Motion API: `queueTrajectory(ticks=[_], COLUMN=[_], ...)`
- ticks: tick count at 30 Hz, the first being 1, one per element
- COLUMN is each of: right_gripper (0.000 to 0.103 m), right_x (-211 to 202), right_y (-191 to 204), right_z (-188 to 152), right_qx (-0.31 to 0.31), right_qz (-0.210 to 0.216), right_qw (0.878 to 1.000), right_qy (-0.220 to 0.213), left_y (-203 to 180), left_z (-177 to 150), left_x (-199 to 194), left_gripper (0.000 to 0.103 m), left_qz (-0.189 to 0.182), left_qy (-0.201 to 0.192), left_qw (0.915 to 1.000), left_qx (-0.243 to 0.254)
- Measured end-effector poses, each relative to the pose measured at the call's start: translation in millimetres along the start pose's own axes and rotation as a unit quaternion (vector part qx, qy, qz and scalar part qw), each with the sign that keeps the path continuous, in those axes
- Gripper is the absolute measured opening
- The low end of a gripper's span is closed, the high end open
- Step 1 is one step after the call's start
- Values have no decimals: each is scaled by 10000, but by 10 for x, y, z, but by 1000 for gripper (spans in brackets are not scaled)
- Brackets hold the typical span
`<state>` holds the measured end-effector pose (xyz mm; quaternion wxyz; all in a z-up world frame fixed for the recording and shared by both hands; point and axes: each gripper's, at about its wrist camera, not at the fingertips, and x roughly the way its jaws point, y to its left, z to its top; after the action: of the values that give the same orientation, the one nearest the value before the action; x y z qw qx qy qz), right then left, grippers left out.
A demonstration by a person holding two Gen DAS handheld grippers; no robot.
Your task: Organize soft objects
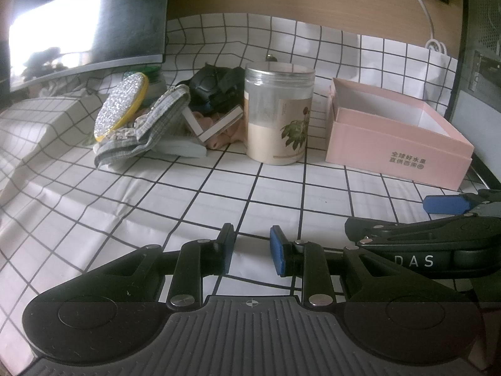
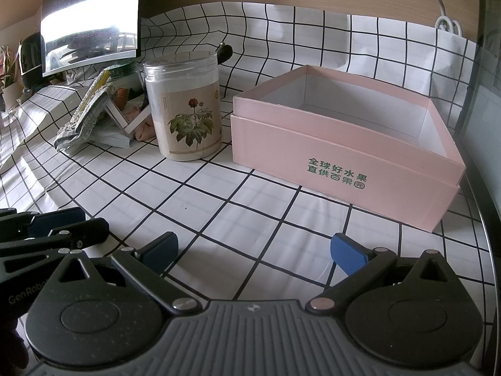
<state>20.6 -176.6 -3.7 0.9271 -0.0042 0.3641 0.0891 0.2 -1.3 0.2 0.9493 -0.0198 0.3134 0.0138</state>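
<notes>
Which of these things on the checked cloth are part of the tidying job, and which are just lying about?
Likely part of the job:
- grey fabric piece
- pink soft item
- black soft bundle
- pink box, open and empty
- left gripper and right gripper, both open, holding nothing

Just lying about:
- clear jar
- glittery disc
- monitor
- white cable

A crumpled grey checked cloth (image 1: 147, 131) with a lace edge is seen lying well ahead and to the left of the left jaws, with a pink soft item (image 1: 225, 134) heaped just beside it. An open, empty pink box (image 2: 344, 144) is set ahead and right of the right jaws.
</notes>
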Motion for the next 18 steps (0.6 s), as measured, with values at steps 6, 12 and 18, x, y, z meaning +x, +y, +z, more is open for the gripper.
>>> queueTrajectory(ticks=[6,12,18], right_gripper=[103,103,103], right_x=[18,47,15], right_y=[3,-13,24], right_z=[15,142,178], right_qx=[1,-17,91], right_qz=[-3,58,-97], right_qw=[10000,9985,9954], right_qy=[30,543,947], left_y=[3,38,346], left_z=[1,27,171], left_x=[3,15,70], left_gripper=[28,29,26], left_qz=[-23,-136,-853], left_qy=[3,76,491], left_qw=[10000,9999,9947], left_qx=[-30,32,-307])
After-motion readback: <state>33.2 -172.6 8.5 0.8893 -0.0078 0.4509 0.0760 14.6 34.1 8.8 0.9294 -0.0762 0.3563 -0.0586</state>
